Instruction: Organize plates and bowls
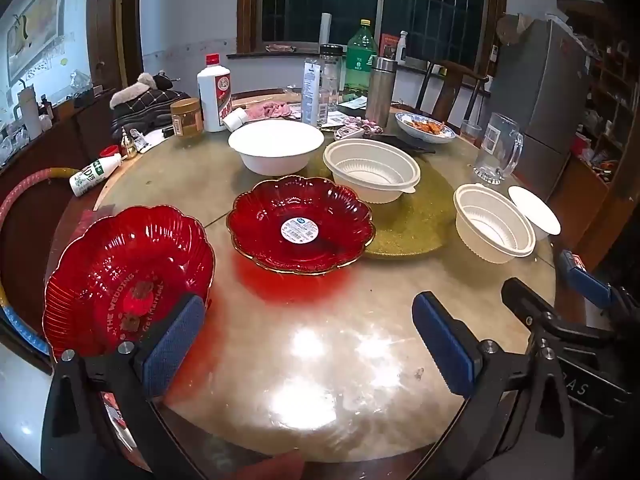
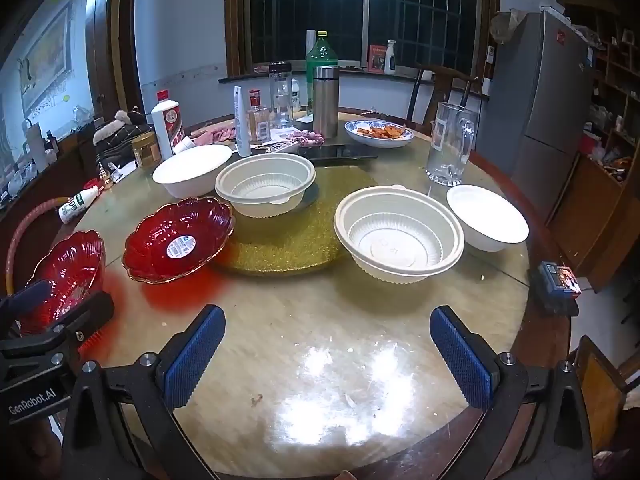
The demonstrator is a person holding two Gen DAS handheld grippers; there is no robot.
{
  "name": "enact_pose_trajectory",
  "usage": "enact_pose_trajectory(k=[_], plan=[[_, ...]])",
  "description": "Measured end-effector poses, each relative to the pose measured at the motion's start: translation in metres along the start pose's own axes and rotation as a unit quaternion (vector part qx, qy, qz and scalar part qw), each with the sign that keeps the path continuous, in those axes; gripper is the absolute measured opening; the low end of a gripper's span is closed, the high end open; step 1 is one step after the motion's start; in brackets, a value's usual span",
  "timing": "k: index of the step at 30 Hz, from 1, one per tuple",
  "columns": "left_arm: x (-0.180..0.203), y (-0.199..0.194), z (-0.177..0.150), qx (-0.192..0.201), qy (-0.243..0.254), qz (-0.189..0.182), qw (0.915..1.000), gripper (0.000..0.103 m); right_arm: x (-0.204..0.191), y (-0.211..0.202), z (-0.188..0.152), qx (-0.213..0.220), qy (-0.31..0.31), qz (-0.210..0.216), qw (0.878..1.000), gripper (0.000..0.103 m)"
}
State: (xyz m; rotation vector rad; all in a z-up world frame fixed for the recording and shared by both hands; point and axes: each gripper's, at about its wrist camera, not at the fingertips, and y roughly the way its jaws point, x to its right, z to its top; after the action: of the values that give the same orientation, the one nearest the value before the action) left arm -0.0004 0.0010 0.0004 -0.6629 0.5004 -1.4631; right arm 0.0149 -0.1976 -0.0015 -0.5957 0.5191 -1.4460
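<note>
Two red scalloped glass plates sit on the round table: one at the left edge (image 1: 128, 276) (image 2: 66, 272), one with a white sticker nearer the middle (image 1: 300, 224) (image 2: 180, 238). Two ribbed white plastic bowls (image 1: 372, 170) (image 1: 494, 222) and two plain white bowls (image 1: 276, 146) (image 1: 534, 210) stand beyond; they also show in the right wrist view (image 2: 266, 188) (image 2: 398, 234) (image 2: 192, 174) (image 2: 486, 216). My left gripper (image 1: 310, 344) is open and empty, its left pad beside the left red plate. My right gripper (image 2: 328, 356) is open and empty above bare table.
A gold glitter mat (image 2: 288, 256) lies mid-table. At the back stand bottles, a steel flask (image 2: 326, 100), a glass mug (image 2: 450, 148) and a dish of food (image 2: 378, 132). A small white bottle (image 1: 94, 172) lies at the left. A fridge (image 2: 540, 104) stands right.
</note>
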Motion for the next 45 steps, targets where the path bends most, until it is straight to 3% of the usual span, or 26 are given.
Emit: enact_pose_trajectory(k=[10, 45], plan=[[-0.002, -0.003, -0.006, 0.001, 0.006, 0.012, 0.9999, 0.103, -0.014, 0.007, 0.001, -0.015, -0.008, -0.005, 1.0, 0.103], [-0.003, 0.01, -0.008, -0.009, 0.004, 0.014, 0.9998, 0.103, -0.009, 0.016, -0.002, -0.021, 0.0, 0.01, 1.0, 0.103]])
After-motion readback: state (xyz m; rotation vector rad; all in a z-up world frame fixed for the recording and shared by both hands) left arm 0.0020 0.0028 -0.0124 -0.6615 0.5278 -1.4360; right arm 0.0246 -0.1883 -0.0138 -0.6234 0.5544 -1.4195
